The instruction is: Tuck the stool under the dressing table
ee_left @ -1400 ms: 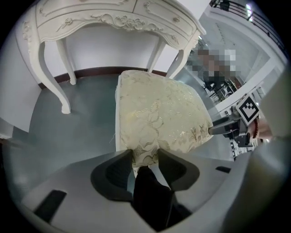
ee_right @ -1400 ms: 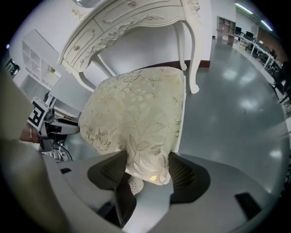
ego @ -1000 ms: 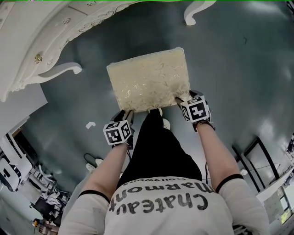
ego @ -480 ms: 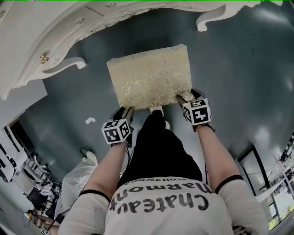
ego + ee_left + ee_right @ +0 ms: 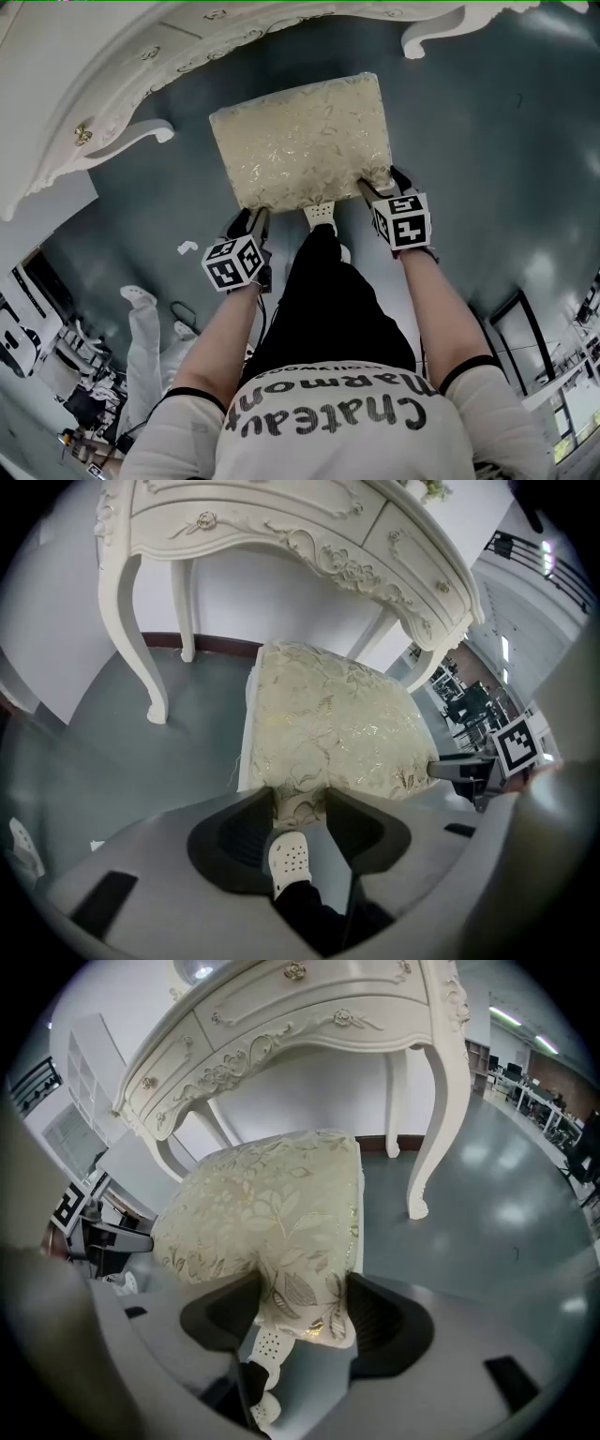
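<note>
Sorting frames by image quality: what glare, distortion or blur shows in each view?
Head view: fisheye curves the dressing table, pale glare on the floor. Left gripper view: black rounded corners, stool sharp. Right gripper view: bright reflections on the floor.

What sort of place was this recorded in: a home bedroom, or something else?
Probably a mock bedroom corner inside an office or lab, not a home. An ornate white dressing table and gold-patterned stool stand on a glossy grey floor, with rows of desks beyond.
</note>
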`<control>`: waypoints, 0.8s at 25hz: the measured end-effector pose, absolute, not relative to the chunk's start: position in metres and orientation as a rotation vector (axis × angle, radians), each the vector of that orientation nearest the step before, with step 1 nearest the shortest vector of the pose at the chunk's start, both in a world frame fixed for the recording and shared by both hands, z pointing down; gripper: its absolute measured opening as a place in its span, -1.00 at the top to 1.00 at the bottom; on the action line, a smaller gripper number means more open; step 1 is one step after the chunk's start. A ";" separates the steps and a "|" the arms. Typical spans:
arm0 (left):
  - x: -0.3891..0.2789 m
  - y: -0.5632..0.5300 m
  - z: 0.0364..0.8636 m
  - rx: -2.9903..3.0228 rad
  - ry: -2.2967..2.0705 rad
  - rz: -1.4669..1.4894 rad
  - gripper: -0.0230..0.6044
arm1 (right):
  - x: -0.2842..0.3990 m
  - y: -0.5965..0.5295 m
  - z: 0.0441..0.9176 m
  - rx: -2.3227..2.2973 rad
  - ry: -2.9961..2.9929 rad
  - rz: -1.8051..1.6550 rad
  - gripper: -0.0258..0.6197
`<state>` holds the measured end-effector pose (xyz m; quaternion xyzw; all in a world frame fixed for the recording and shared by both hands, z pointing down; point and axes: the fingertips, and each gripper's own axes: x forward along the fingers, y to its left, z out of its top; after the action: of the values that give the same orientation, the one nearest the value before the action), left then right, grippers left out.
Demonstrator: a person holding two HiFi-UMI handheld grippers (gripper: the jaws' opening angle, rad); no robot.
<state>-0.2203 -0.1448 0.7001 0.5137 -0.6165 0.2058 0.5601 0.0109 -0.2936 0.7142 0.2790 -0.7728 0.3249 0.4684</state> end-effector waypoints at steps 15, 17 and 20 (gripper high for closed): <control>-0.253 -0.190 0.708 1.226 -1.495 0.457 0.32 | -0.022 -0.342 0.725 0.717 -1.855 0.813 -0.03; -0.255 -0.199 0.705 1.233 -1.510 0.442 0.32 | -0.026 -0.353 0.721 0.725 -1.885 0.797 -0.03; -0.257 -0.209 0.699 1.248 -1.530 0.423 0.32 | -0.030 -0.366 0.715 0.732 -1.908 0.783 -0.03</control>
<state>-0.2573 -0.2091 0.6995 0.5231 -0.6417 0.1772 0.5322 -0.0297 -0.3658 0.7154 0.2970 -0.7748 0.3180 0.4587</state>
